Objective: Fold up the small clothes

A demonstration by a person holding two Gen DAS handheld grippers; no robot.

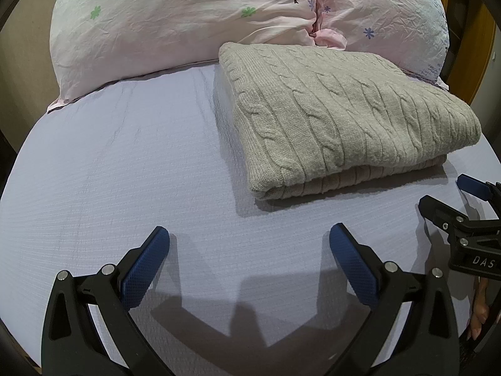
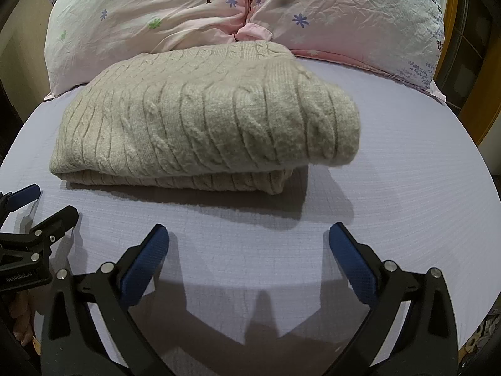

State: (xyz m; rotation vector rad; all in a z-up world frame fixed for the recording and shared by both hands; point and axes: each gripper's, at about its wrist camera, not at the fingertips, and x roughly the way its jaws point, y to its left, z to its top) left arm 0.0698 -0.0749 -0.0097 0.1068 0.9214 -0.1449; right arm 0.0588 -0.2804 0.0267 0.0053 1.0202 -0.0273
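Observation:
A beige cable-knit sweater (image 1: 338,116) lies folded in a thick rectangle on the lavender bed sheet (image 1: 125,172), close to the pillows. It also shows in the right wrist view (image 2: 203,125). My left gripper (image 1: 249,235) is open and empty, hovering over the bare sheet in front and left of the sweater. My right gripper (image 2: 249,235) is open and empty, just in front of the sweater's near edge. Each gripper shows at the edge of the other's view: the right one (image 1: 444,197), the left one (image 2: 47,203).
Two pink floral pillows (image 1: 188,18) (image 2: 344,15) lie behind the sweater at the head of the bed. Wooden furniture (image 2: 469,94) stands beyond the bed's right side. The sheet (image 2: 391,172) stretches around the sweater.

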